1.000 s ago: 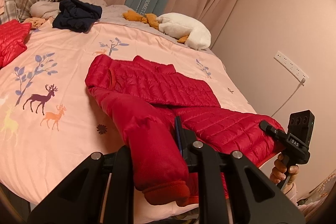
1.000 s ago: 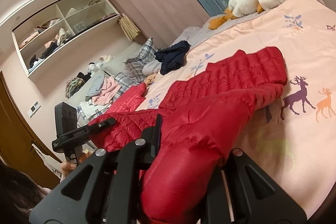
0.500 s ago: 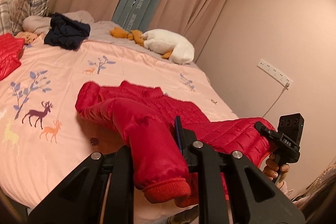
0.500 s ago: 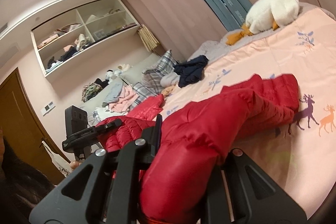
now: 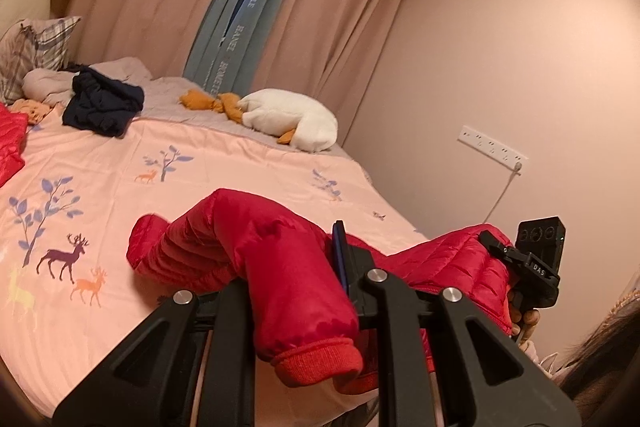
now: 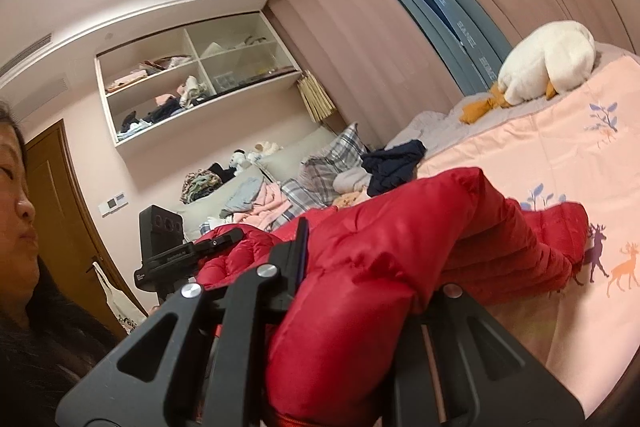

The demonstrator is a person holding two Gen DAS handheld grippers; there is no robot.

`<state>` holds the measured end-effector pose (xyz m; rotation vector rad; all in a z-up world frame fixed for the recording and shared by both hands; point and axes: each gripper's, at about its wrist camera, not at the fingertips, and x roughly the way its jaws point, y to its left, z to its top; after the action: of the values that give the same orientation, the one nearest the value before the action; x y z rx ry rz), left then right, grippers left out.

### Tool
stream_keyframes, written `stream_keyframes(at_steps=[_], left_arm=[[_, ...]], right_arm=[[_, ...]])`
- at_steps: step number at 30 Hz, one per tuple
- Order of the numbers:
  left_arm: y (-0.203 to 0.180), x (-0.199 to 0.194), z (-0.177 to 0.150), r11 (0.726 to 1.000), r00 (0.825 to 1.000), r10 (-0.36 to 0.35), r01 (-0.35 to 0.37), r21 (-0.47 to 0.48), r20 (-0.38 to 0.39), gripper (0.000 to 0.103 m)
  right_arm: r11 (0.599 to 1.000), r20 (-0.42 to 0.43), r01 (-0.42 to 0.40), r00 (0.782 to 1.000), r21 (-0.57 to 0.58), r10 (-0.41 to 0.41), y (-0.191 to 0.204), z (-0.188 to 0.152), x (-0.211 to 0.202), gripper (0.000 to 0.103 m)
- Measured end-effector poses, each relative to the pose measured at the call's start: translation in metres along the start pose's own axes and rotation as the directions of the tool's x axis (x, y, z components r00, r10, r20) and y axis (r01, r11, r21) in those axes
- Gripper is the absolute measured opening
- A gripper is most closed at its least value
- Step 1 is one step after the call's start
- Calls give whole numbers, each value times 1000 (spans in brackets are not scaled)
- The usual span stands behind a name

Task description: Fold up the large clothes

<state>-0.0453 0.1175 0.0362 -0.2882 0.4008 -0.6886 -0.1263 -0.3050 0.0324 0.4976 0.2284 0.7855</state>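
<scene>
A red quilted down jacket [image 5: 248,243] hangs lifted over the near edge of the pink bed [image 5: 100,187]. My left gripper [image 5: 292,287] is shut on one sleeve, whose ribbed cuff [image 5: 320,367] hangs out below the fingers. My right gripper [image 6: 360,291] is shut on the other sleeve [image 6: 400,247]. The right gripper also shows at the right of the left wrist view [image 5: 532,267], and the left gripper at the left of the right wrist view [image 6: 172,251]. The far part of the jacket [image 6: 560,227] still touches the bedspread.
A white goose plush [image 5: 288,119] and a dark navy garment [image 5: 100,103] lie at the far side of the bed. Another red garment [image 5: 10,139] lies at the left edge. Plaid pillows [image 6: 324,163] and a clothes pile sit by the headboard. A wall socket strip [image 5: 492,149] is at right.
Both grippers have risen and pulled back with the sleeves. The jacket has lifted off the bed and bunched toward me, so more bare bedspread shows beyond it.
</scene>
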Motion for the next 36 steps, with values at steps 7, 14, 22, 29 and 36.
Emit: stream_keyframes(at_steps=[7,14,22,29,36], left_arm=[[1,1,3,1000,1000,-18,18,-4,14,17],[16,13,-1,998,1000,17,-18,-61,-14,17],[41,37,-1,988,996,79,-85,-131,-53,17],[64,67,0,974,986,140,-153,-165,-86,17],[83,95,2,962,974,192,-212,-175,-121,17]], right_arm=[[1000,38,-24,999,1,24,-1,5,-6,14],[999,29,13,999,49,-15,-15,2,1,15],[993,4,93,996,68,-94,-34,2,20,16],[980,-17,173,985,97,-172,-65,7,45,16],[963,-37,244,970,114,-242,-94,11,65,16]])
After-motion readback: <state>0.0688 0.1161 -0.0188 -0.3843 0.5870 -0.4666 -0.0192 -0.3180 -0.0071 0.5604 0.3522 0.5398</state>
